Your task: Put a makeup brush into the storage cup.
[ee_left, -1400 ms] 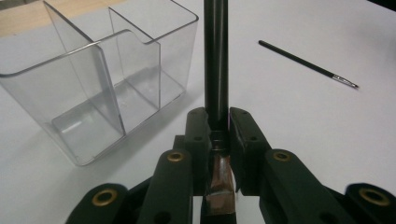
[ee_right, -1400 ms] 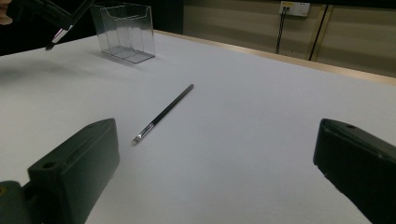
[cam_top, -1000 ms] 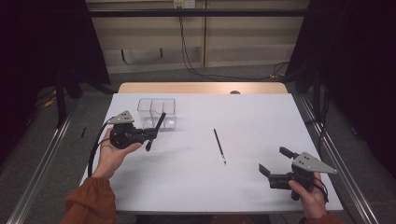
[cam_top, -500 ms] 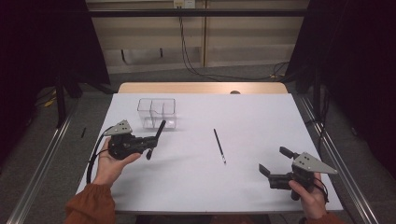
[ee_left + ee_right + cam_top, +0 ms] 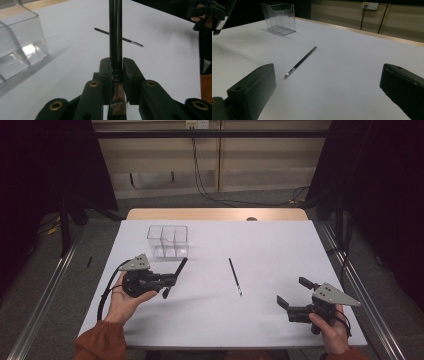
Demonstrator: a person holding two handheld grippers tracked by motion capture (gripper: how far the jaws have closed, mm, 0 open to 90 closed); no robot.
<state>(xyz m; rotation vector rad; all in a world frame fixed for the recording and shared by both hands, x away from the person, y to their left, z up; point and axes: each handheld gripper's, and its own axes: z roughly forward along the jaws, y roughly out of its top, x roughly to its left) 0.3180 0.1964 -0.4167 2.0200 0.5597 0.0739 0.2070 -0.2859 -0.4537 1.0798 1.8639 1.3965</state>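
High view: white table [image 5: 260,245], grey floor [image 5: 60,270], dark curtains [image 5: 45,165].

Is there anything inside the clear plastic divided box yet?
The clear plastic divided box looks empty in every compartment. The thick black brush is clamped in the left gripper; the thin black brush lies on the table.

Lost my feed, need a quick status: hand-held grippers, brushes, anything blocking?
Left hand-held gripper shut on black brush. Right hand-held gripper open. Second brush lies mid-table. Clear organizer unobstructed.
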